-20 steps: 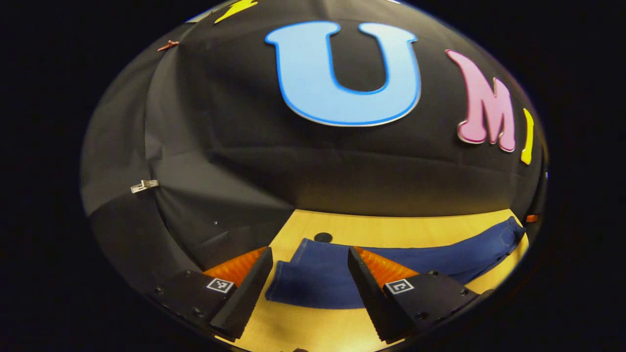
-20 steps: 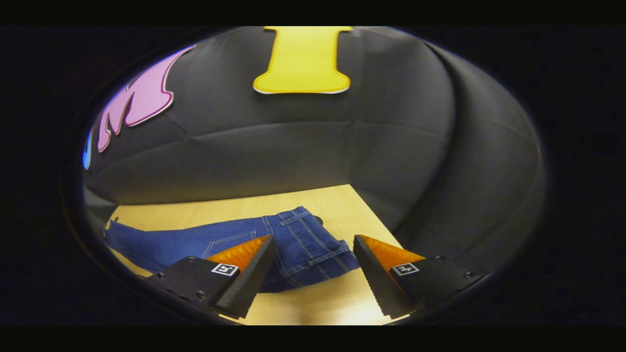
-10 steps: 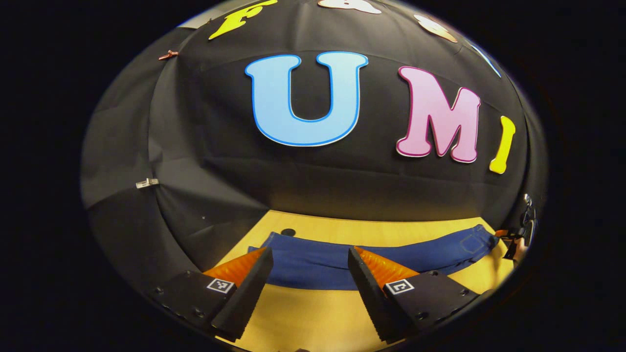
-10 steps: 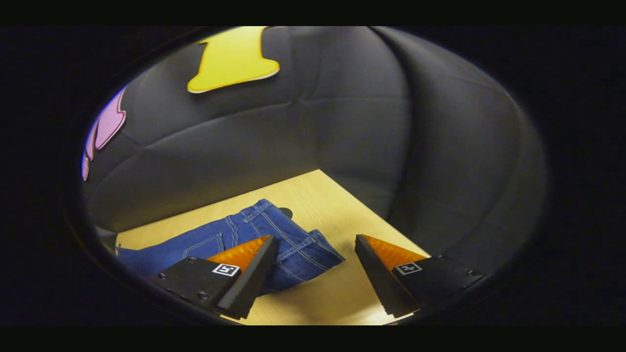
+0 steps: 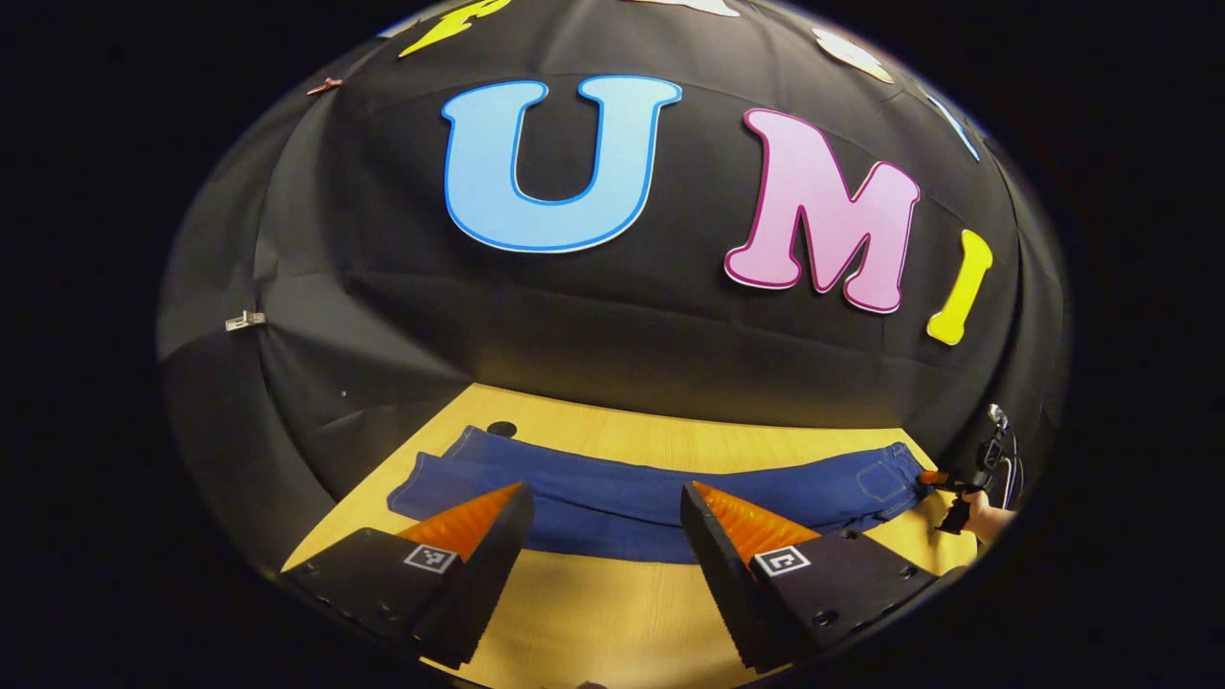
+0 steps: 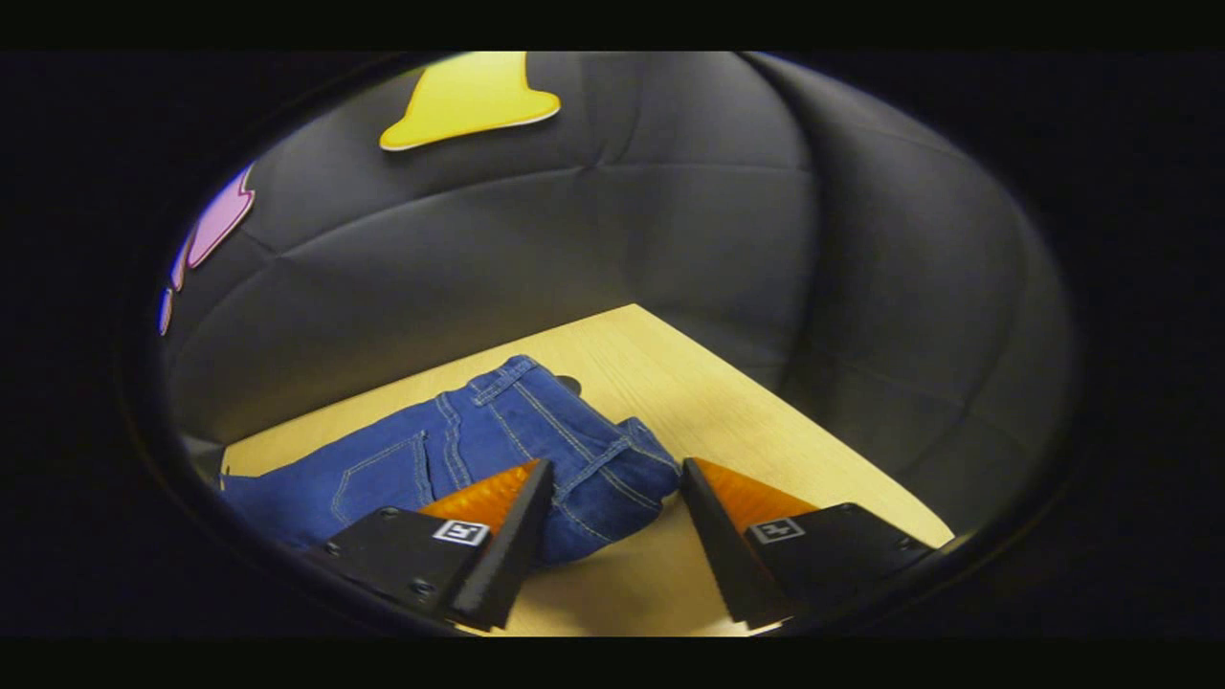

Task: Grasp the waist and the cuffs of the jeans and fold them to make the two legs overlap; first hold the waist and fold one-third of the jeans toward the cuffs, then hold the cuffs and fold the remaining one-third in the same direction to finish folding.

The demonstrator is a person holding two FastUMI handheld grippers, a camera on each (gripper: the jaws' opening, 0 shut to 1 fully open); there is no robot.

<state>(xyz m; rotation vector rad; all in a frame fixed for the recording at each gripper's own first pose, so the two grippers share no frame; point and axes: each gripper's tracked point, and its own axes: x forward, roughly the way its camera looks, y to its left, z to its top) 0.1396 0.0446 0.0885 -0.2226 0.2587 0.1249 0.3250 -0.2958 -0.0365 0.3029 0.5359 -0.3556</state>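
Observation:
Dark blue jeans (image 5: 660, 498) lie stretched in a long band across the wooden table (image 5: 612, 612). Their cuffs (image 5: 431, 478) are at the left and their waist (image 5: 890, 474) at the right. My left gripper (image 5: 605, 493) hangs open above the table's near side, short of the legs' middle. In the right gripper view the waist (image 6: 574, 450), with its seams and a back pocket (image 6: 383, 474), lies just ahead. My right gripper (image 6: 616, 469) is open, with the waist's near corner between its fingertips but not pressed. The left gripper view has the right gripper (image 5: 962, 483) at the waist end, held by a hand (image 5: 991, 522).
A small round black hole (image 5: 501, 429) sits in the tabletop just behind the cuffs. Another (image 6: 571, 385) lies behind the waist. The booth's black cloth wall (image 5: 612, 344) rises right behind the table. The table's right edge (image 6: 823, 421) runs close past the waist.
My left gripper has drawn back and turned, so the whole length of the jeans now shows. My right gripper has moved in on the waist, its fingers slightly closer together.

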